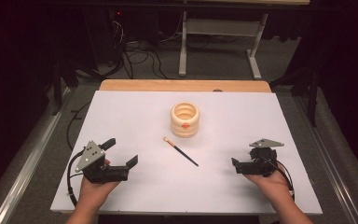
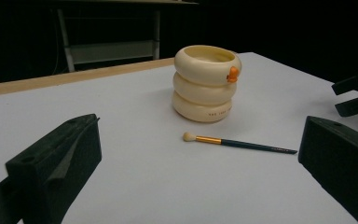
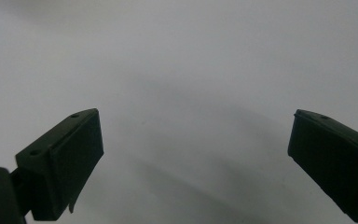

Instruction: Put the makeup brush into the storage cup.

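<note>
- on the white table top (image 1: 135, 116), near its middle, a makeup brush (image 1: 181, 151) lies flat, with its pale tuft pointing toward the far left and its dark handle running toward the near right.
- just beyond the tuft stands a cream ribbed cup (image 1: 185, 120) made of three stacked rings, upright and open at the top, with a small orange mark on the side that faces the person; brush and cup lie close but apart.
- at the near left, the left gripper (image 1: 121, 151) is held in a hand just above the table, its jaws spread wide with nothing between them; the left gripper view looks between its two black jaws at the brush (image 2: 240, 143) and the cup (image 2: 207, 84) beyond.
- at the near right, the right gripper (image 1: 236, 165) is held in the other hand, well apart from the brush, and points toward the left across the table.
- its jaws are also spread, and the right gripper view shows bare white table (image 3: 191, 70) between them.
- the right gripper's jaw tips (image 2: 354, 95) show at the right edge of the left gripper view, beyond the brush handle.
- a strip of wood (image 1: 184, 86) borders the table's far edge.
</note>
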### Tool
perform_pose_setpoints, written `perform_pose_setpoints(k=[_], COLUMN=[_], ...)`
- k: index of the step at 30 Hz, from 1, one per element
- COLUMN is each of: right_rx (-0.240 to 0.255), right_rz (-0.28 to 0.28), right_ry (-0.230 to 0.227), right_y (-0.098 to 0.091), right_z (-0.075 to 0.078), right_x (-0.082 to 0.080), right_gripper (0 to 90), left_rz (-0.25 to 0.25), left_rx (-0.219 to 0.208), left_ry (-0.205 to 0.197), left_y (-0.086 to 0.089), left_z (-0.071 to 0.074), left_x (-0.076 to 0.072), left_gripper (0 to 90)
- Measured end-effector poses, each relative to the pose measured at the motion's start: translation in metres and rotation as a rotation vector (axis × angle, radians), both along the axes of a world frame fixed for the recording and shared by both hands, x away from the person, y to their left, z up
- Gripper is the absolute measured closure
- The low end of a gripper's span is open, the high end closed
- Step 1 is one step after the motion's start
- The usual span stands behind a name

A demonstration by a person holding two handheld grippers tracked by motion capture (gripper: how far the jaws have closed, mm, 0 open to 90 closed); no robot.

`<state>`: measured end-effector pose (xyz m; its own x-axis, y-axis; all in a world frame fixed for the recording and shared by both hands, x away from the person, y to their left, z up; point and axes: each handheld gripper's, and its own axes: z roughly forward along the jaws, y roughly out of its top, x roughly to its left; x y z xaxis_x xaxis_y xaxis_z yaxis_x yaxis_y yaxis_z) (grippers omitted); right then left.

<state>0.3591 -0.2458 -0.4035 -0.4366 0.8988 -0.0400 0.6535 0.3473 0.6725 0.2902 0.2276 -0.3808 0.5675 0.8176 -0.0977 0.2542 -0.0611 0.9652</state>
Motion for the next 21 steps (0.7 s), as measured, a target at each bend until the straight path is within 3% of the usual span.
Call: perform_pose_setpoints(k=[7,9,15,21], right_rx=[0.007,0.002,-0.08,-0.123], right_rz=[0.002,0.008,0.044,0.063], right_ry=[0.084,0.089,0.124,0.177], right_y=[-0.002,-0.001,0.006,0.009], right_z=[0.0,0.0,0.001,0.0], right_x=[0.003,0.003,0.002,0.003], right_gripper=[6.1,6.1,6.8,7.6], left_rz=[-0.002,-0.002,-0.006,-0.007], left_rx=[-0.008,-0.007,-0.003,-0.006], left_ry=[0.002,0.002,0.009,0.011], left_y=[0.0,0.0,-0.001,-0.001], left_z=[0.0,0.0,-0.002,-0.003], left_x=[0.0,0.0,0.0,0.0], left_gripper=[0.0,0.0,0.0,0.0])
